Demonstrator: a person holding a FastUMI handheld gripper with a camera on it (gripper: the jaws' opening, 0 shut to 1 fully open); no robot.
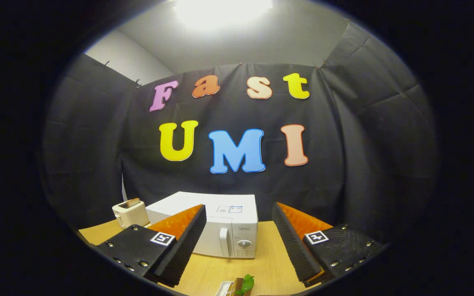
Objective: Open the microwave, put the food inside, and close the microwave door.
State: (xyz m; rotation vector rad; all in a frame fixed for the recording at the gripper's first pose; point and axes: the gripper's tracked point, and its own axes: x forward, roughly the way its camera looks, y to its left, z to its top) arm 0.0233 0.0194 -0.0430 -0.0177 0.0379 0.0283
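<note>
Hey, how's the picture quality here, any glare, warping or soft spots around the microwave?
In the gripper view, an overhead light blows out to white glare; fisheye distortion bows the wooden table; the white box-shaped microwave, door shut, is evenly lit and sharp between the open hand-held gripper fingers; the plated food with a green leaf, nearest the lens, looks slightly soft.

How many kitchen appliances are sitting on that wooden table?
2. A white microwave, door closed, stands just beyond the open, empty claw. A small cream toaster stands beside it. More could be hidden behind the claw's fingers.
</note>
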